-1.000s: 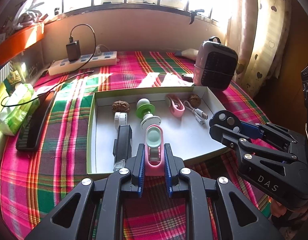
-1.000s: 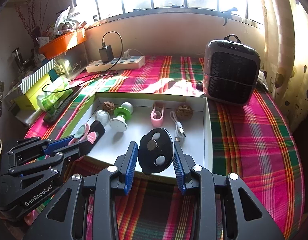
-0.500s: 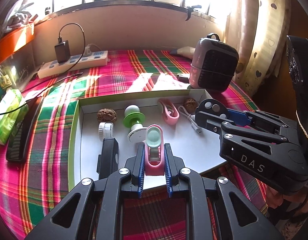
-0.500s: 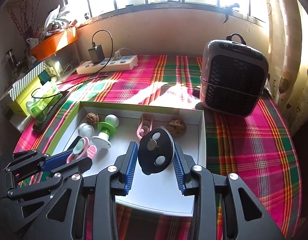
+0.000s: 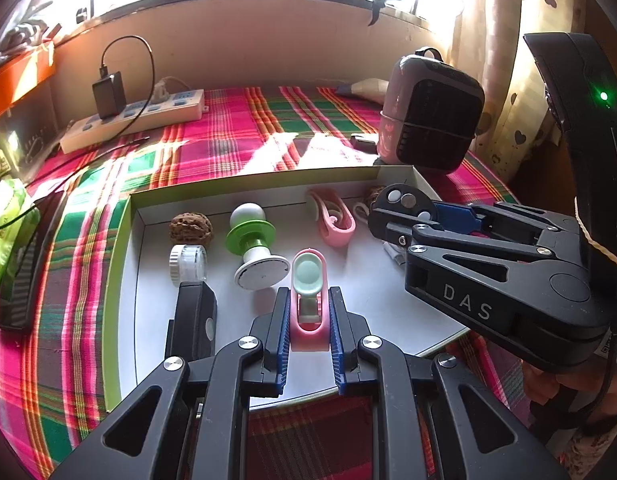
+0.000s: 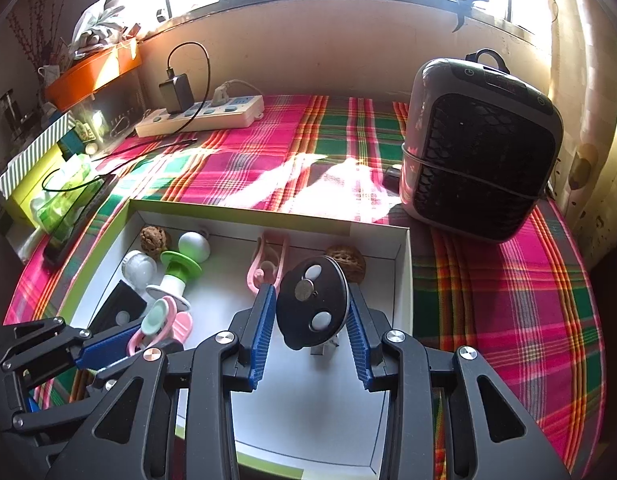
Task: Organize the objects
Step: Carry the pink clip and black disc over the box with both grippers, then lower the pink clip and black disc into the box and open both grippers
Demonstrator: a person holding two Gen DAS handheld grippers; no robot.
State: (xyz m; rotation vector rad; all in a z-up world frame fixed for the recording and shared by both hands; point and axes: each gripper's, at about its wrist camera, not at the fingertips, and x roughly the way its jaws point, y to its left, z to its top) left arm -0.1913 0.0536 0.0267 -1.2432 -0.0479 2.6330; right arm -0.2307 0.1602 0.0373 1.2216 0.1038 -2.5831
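A shallow white box with a green rim (image 5: pixel 124 236) (image 6: pixel 404 280) lies on the plaid cloth. My left gripper (image 5: pixel 308 312) is shut on a pink clip with a mint pad (image 5: pixel 308 280) (image 6: pixel 160 320), held above the box's near middle. My right gripper (image 6: pixel 311 312) (image 5: pixel 400 216) is shut on a black oval disc with pale dots (image 6: pixel 312 308) (image 5: pixel 404 200), over the box's right side. In the box lie a walnut (image 5: pixel 189 227), a second walnut (image 6: pixel 345 263), a green-and-white knob (image 5: pixel 252 240), a pink clip (image 5: pixel 334 216), a clear white cap (image 5: pixel 187 265) and a black block (image 5: pixel 192 320).
A grey heater (image 6: pixel 480 148) stands right of the box. At the back lies a white power strip with a black charger (image 6: pixel 196 114). A black flat device (image 5: pixel 20 280) and a green packet (image 5: pixel 4 232) sit at the left, an orange tray (image 6: pixel 92 72) on the sill.
Both grippers have moved forward over the box and a little lower, each keeping its grip. The box and its contents now look nearer; the items inside have not shifted.
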